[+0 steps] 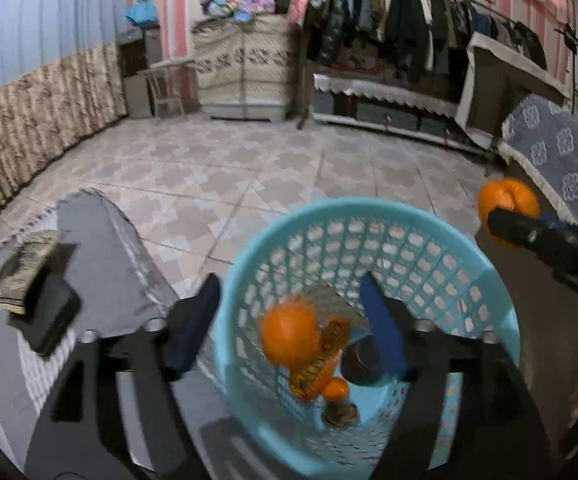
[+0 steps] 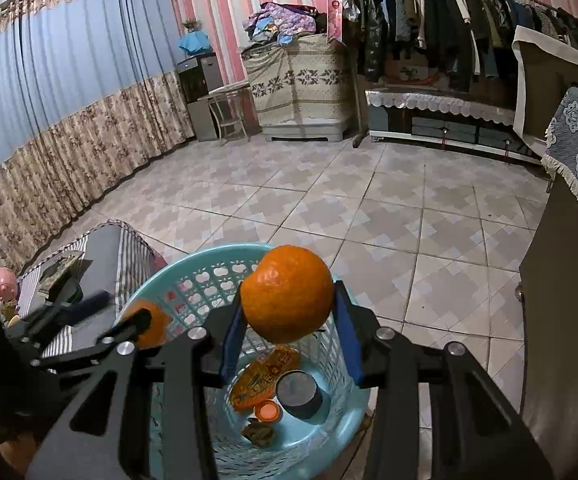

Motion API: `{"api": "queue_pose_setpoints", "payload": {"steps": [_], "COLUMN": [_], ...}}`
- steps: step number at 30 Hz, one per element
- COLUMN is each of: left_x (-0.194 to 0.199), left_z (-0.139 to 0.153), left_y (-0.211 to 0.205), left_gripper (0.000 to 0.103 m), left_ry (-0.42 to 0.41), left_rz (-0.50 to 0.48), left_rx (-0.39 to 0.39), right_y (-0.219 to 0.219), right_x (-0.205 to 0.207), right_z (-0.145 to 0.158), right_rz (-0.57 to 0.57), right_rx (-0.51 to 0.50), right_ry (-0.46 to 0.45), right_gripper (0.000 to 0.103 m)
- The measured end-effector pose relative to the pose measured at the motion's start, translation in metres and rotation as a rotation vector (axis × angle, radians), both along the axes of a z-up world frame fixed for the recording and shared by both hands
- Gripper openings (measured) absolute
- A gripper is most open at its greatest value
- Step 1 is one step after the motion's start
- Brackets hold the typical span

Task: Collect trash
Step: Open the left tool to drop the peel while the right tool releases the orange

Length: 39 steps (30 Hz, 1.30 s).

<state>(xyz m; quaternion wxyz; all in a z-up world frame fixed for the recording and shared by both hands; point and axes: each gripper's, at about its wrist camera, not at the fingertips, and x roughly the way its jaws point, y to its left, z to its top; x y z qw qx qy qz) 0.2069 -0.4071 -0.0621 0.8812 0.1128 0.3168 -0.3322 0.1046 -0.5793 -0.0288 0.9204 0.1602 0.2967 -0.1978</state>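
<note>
A light blue plastic basket point(image 1: 373, 216) point(image 2: 193, 268) stands on the tiled floor. Inside lie an orange snack wrapper point(image 2: 263, 380), a small orange cap point(image 2: 269, 411), a dark round lid point(image 2: 299, 394) and a brown scrap point(image 2: 259, 434). My right gripper point(image 2: 287, 320) is shut on an orange point(image 2: 287, 294) and holds it above the basket's near rim; it also shows in the left wrist view point(image 1: 507, 204). My left gripper point(image 1: 289, 328) is open over the basket. A second orange point(image 1: 289, 336) point(image 2: 151, 322) sits blurred between its spread fingers, loose in mid-air inside the basket.
A low table with a grey striped cloth point(image 1: 101, 240) point(image 2: 105, 252) stands left of the basket, with a black wallet point(image 1: 45, 316) and a wad of paper point(image 1: 25, 276) on it. A cloth-covered cabinet point(image 2: 569, 280) stands at the right. Clothes rack point(image 2: 449, 20) and curtains are far back.
</note>
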Motion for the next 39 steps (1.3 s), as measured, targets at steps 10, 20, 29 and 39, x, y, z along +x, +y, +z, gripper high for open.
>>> {"api": "queue_pose_setpoints", "payload": {"steps": [10, 20, 29, 39], "left_x": [0.007, 0.014, 0.004, -0.009], "left_z": [0.033, 0.048, 0.056, 0.066], "left_y": [0.062, 0.136, 0.186, 0.249], "left_gripper": [0.092, 0.095, 0.097, 0.097], "left_ry": [-0.091, -0.099, -0.121, -0.145], "left_rz": [0.145, 0.302, 0.374, 0.47], "left_rx": [-0.011, -0.046, -0.049, -0.058], "right_y": [0.026, 0.053, 0.068, 0.097], "right_x": [0.021, 0.049, 0.047, 0.042], "right_z": [-0.006, -0.022, -0.011, 0.012], "right_rz": [0.059, 0.1, 0.078, 0.097], "right_rx": [-0.016, -0.004, -0.043, -0.1], "right_ry": [0.033, 0.067, 0.028, -0.04], "right_gripper": [0.041, 0.046, 0.09, 0.098]}}
